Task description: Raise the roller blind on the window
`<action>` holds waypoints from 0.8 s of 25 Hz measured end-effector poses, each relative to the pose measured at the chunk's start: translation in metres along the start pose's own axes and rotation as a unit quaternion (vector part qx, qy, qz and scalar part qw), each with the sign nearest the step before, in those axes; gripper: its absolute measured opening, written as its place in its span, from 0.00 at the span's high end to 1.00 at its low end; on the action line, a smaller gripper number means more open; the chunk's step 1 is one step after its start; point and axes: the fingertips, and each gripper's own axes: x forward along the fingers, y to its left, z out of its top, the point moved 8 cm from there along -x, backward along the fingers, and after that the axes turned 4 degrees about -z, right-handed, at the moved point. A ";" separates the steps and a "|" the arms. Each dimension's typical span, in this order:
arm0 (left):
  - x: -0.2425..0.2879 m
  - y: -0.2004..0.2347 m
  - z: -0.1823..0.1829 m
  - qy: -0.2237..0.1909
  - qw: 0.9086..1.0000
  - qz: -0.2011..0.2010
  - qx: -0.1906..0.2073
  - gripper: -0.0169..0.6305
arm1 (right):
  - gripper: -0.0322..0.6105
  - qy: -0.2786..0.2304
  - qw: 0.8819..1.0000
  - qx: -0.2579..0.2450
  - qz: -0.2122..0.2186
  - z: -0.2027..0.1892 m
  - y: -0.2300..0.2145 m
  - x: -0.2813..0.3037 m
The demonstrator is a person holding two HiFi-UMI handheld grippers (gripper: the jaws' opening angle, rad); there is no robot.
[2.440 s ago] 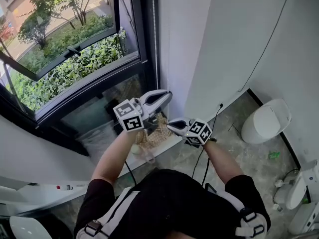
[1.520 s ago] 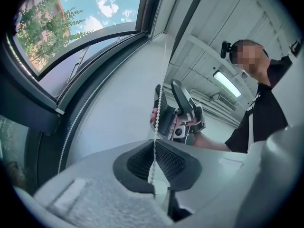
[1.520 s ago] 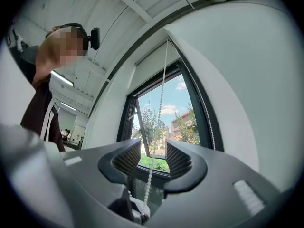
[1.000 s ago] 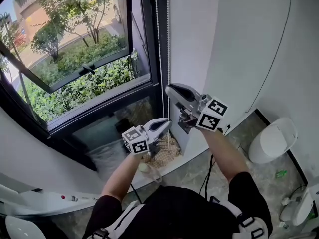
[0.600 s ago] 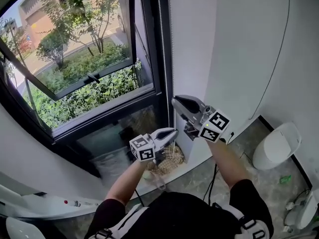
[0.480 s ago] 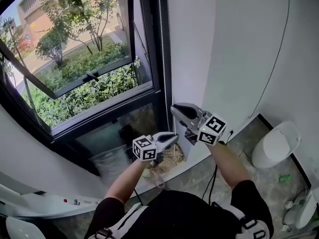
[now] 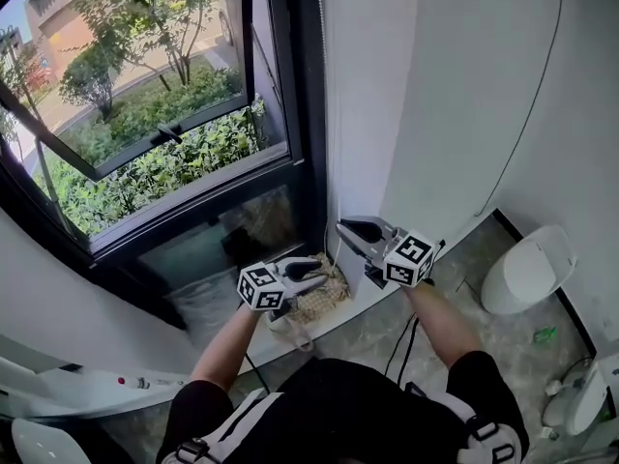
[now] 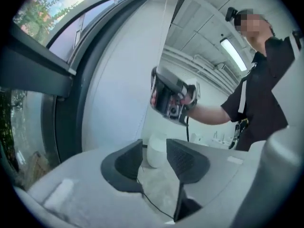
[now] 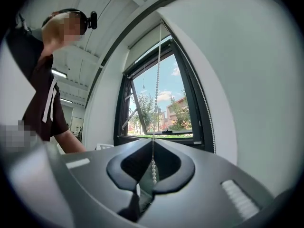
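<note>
I see bare glass in the window [image 7: 164, 114] at left and no blind in frame, so I judge the raise nearly done, maybe a few pulls left. The white bin [image 7: 522, 269] on the floor at right is lidded, contents unseen. My right gripper [image 7: 350, 228] clamps the bead chain [image 9: 156, 94] beside the window frame; my left gripper [image 7: 317, 273] has just been opening its jaws, nothing between them.

Left gripper [image 7: 317, 273] just parted, empty; right gripper [image 7: 344, 228] pinched.
</note>
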 end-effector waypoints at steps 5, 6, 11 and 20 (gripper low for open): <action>-0.026 -0.002 0.085 -0.137 0.990 0.001 0.022 0.72 | 0.94 -0.004 1.000 0.002 0.006 0.001 0.007 -0.001; -0.028 -0.005 0.104 -0.161 0.987 -0.003 0.025 0.72 | 0.94 -0.003 1.000 0.002 0.008 0.001 0.009 -0.001; -0.027 -0.022 0.192 -0.248 0.966 -0.034 0.055 0.72 | 0.94 -0.001 1.000 0.002 0.009 0.002 0.015 0.001; -0.006 -0.056 0.295 -0.245 0.950 -0.077 0.178 0.72 | 0.94 0.002 1.000 0.009 0.007 -0.001 0.020 -0.008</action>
